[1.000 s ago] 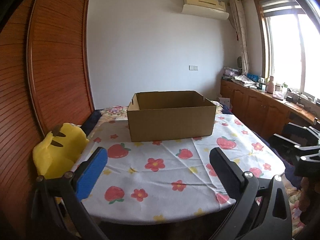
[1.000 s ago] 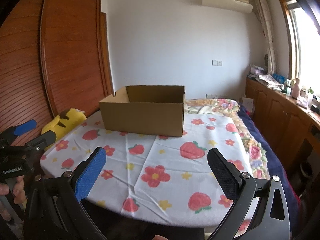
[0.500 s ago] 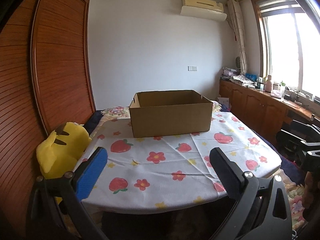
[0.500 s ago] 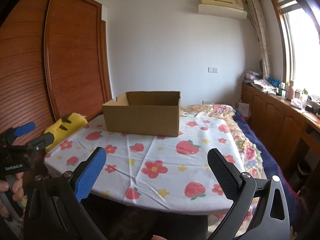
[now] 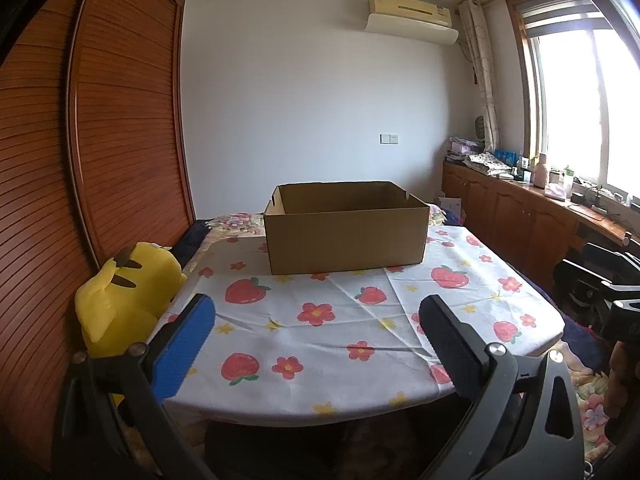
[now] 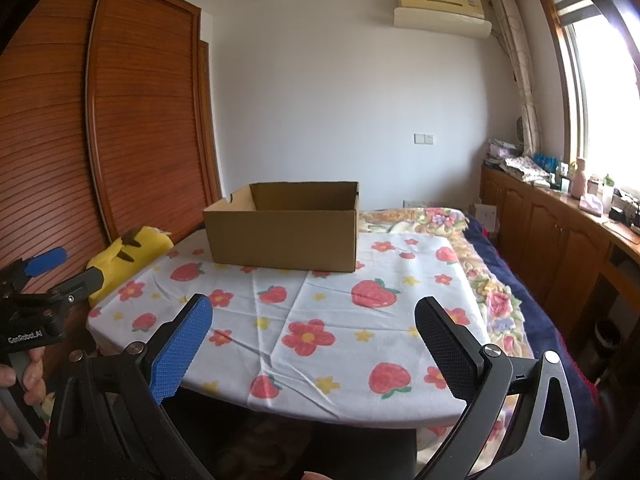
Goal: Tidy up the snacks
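Cardboard box (image 5: pixel 346 236) open-topped at far side of table (image 5: pixel 520 320), dead ahead of both grippers, long axis crosswise. No snacks visible. Left gripper (image 5: pixel 316 344) and right gripper (image 6: pixel 314 344) held level short of near edge, jaws wide, empty — roughly equally near the box.

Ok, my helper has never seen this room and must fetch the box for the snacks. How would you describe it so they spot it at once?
Find the table covered with a strawberry-and-flower cloth, in front of the white wall. At its far end stands a brown cardboard box, open at the top. It is the only thing standing on the cloth; the yellow plush toy sits off the table's left edge.
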`<move>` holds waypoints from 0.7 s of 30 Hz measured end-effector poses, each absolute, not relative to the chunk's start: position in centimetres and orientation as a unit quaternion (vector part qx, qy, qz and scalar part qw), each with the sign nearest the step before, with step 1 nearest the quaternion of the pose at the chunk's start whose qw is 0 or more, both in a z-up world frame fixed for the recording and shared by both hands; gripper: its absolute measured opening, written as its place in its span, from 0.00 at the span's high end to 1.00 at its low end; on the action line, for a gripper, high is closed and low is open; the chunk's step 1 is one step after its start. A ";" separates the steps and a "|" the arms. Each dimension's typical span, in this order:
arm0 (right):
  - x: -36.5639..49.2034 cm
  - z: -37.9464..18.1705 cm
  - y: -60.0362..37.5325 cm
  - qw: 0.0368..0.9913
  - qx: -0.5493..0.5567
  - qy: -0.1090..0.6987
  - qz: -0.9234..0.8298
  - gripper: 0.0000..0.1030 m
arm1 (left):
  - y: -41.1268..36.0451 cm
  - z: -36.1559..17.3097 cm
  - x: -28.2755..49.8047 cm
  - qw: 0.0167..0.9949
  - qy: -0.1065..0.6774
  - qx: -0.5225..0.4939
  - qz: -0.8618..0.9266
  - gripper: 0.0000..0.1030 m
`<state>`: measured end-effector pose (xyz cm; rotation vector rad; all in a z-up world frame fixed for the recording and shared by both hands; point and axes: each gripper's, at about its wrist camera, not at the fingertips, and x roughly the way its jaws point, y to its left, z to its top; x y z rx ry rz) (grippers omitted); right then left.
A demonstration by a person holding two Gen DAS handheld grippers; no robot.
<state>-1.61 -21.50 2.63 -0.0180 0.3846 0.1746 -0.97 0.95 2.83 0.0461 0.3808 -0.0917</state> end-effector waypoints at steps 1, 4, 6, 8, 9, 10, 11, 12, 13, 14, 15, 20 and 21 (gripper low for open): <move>-1.6 2.6 -21.5 0.978 -0.009 0.191 0.087 0.00 | 1.0 2.8 -1.0 0.981 0.189 0.023 -0.046 0.00; -1.6 2.6 -21.5 0.978 -0.009 0.190 0.086 0.00 | 1.0 2.8 -0.9 0.981 0.189 0.023 -0.046 0.00; -1.7 2.6 -21.6 0.978 -0.009 0.190 0.085 0.00 | 1.0 2.7 -1.0 0.981 0.189 0.025 -0.044 0.00; -1.7 2.6 -21.7 0.978 -0.008 0.191 0.085 0.00 | 1.0 2.7 -1.0 0.981 0.189 0.021 -0.046 0.00; -1.6 2.6 -21.6 0.978 -0.008 0.190 0.085 0.00 | 1.1 2.7 -1.0 0.981 0.190 0.021 -0.046 0.00; -1.6 2.6 -21.6 0.978 -0.009 0.190 0.085 0.00 | 1.1 2.6 -1.0 0.980 0.190 0.022 -0.044 0.00; -1.7 2.6 -21.6 0.978 -0.008 0.191 0.085 0.00 | 1.1 2.6 -0.9 0.981 0.190 0.022 -0.043 0.00; -1.7 2.6 -21.6 0.978 -0.008 0.191 0.086 0.00 | 1.1 2.6 -0.9 0.981 0.190 0.022 -0.043 0.00; -1.7 2.6 -21.6 0.978 -0.008 0.190 0.085 0.00 | 1.1 2.6 -0.9 0.981 0.190 0.021 -0.043 0.00; -1.7 2.6 -21.6 0.978 -0.009 0.190 0.085 0.00 | 1.2 2.5 -0.9 0.981 0.190 0.020 -0.043 0.00; -1.7 2.7 -21.6 0.978 -0.008 0.190 0.085 0.00 | 1.1 2.6 -0.9 0.981 0.190 0.020 -0.043 0.00; -1.7 2.7 -21.6 0.978 -0.007 0.191 0.085 0.00 | 1.2 2.7 -1.0 0.981 0.188 0.019 -0.041 0.00; -1.7 2.7 -21.6 0.978 -0.008 0.191 0.085 0.00 | 1.2 2.7 -1.0 0.981 0.188 0.020 -0.041 0.00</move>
